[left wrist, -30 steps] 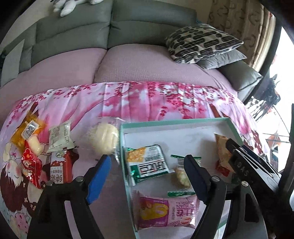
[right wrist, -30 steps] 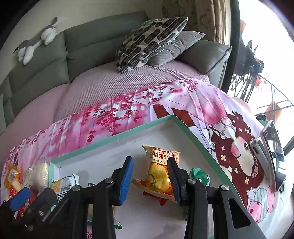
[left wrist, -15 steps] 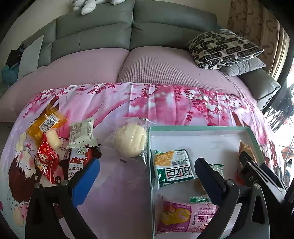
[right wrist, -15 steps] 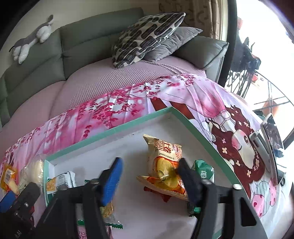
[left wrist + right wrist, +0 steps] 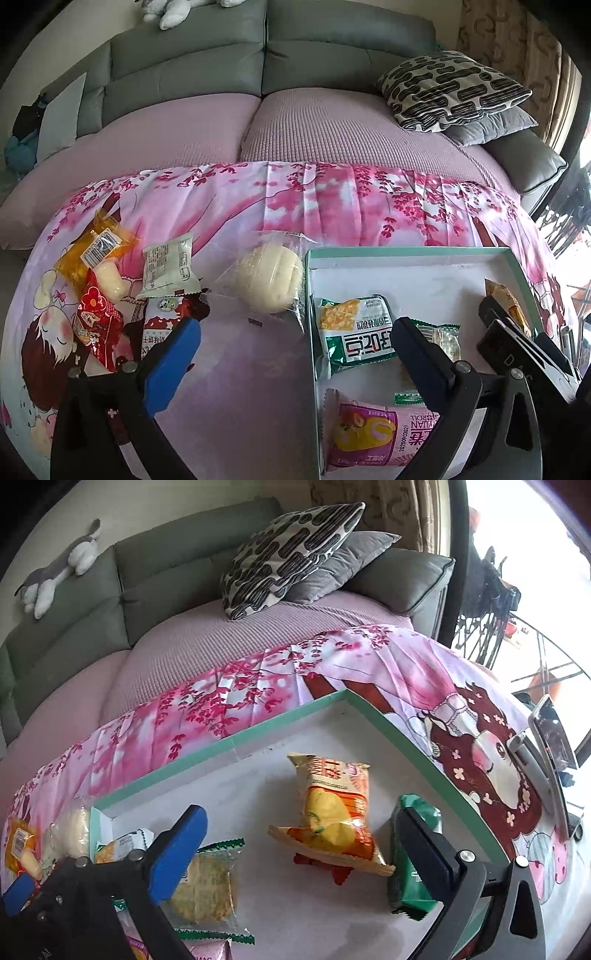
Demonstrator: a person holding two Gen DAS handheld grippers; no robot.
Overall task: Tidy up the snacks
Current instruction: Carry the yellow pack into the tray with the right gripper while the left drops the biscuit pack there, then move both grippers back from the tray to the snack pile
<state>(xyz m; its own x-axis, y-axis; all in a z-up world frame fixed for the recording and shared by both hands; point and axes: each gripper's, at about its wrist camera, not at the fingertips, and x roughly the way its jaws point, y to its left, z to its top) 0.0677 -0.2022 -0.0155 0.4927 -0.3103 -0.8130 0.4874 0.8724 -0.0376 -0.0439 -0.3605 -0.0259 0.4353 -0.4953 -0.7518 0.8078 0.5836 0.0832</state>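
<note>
A shallow green-rimmed tray (image 5: 406,252) with a white floor is seen on a desk draped in a pink blossom-print cloth (image 5: 332,199), in front of a grey sofa (image 5: 258,55). Inside the tray, a green-and-white snack packet (image 5: 354,332) is laid near the left wall, a pink roll-cake packet (image 5: 373,435) is placed nearest the camera, and a clear-wrapped cracker with green edging (image 5: 207,882) is lodged between them. An orange-and-yellow snack bag (image 5: 336,812) is rested toward the right side of the tray on top of a red wrapper, with a green packet (image 5: 410,878) just beside it against the right wall. Outside the tray, a wrapped pale round bun (image 5: 269,280) is set just beside the left wall, and further left a cluster is spread on the cloth: a white packet (image 5: 168,271), a yellow-orange packet (image 5: 94,254), a red packet (image 5: 98,328) and a brown-and-white packet (image 5: 162,321). The left hand-held gripper (image 5: 295,345) is angled downward over the tray's left edge, its jaws spread wide and released, nothing grasped. The right hand-held gripper (image 5: 299,843) is tilted down over the tray interior, its jaws opening, the orange-and-yellow bag lying between them untouched.
</note>
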